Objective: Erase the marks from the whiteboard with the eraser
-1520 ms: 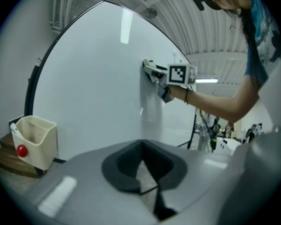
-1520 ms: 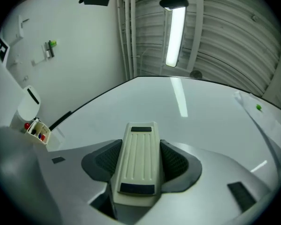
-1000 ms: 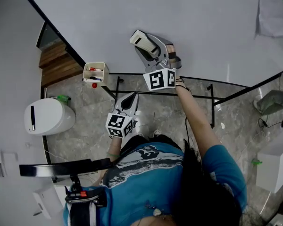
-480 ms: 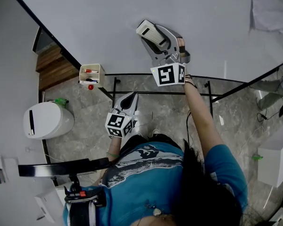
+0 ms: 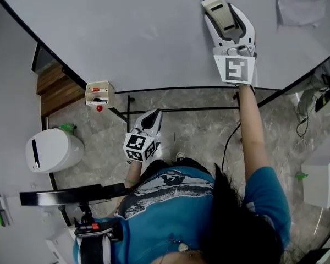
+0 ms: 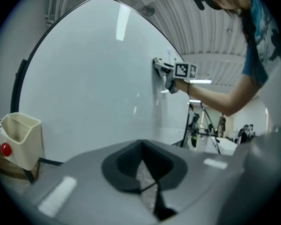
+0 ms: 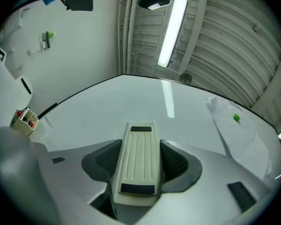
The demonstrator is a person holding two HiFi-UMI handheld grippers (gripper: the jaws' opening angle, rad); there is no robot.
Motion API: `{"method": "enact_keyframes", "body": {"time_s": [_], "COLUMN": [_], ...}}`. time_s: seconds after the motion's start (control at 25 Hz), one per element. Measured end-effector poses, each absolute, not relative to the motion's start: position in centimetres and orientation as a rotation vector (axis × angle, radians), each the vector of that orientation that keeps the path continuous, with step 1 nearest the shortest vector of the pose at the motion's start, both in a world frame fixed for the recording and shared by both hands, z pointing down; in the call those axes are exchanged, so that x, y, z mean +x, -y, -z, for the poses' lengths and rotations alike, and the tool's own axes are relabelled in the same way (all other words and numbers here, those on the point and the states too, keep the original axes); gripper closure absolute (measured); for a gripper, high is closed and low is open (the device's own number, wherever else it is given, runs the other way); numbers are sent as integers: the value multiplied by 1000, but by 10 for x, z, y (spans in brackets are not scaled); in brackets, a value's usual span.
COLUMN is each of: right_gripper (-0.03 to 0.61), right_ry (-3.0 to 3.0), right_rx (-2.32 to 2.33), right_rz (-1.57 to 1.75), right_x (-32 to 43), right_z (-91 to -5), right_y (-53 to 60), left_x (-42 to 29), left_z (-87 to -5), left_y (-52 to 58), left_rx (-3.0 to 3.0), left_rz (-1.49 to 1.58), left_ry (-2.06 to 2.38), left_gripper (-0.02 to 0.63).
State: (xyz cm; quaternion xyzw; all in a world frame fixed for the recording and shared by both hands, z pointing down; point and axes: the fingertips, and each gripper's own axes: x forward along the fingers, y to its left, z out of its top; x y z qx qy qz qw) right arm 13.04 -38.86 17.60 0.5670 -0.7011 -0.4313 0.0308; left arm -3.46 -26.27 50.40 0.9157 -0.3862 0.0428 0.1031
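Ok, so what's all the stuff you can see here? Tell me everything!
whiteboard: one, white, across the top of the head view
eraser: one, cream, up at the board
marker box: one, cream, red bits inside, board's lower left edge
paper sheet: one, white, board's upper right
magnet: one, green, on the paper
rounded container: one, white, floor at left
left gripper: grey, jaws together, empty, low by the person
right gripper: grey, shut on the eraser

Head camera looks down, others toward whiteboard [image 5: 126, 32] (shared by all).
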Motion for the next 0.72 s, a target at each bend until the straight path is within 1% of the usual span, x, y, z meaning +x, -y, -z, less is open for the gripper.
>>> {"method": "enact_keyframes", "body": {"time_s": [0.24,0.44,0.6,0.72], "right_gripper": [316,316,316,316], "right_ry": [2125,2116,2093,2097], "right_rx": [2003,2124,2182,2186], "right_rz": [1216,1171,1134,1109], "right_x": [206,253,275,277], "right_z": [-148,-143,-145,-148], "right_y": [382,381,382,386], "left_x": [-30,-35,-38,-42], "left_z": [-503,-504,-507,-509], "left_y": [262,263,263,264], "left_rx": [2706,2698,2691,2687], "left_rz": [-126,-123,-127,-130], "left_ry": [1123,1138,1148,1153], "left_gripper": [611,611,611,611]}}
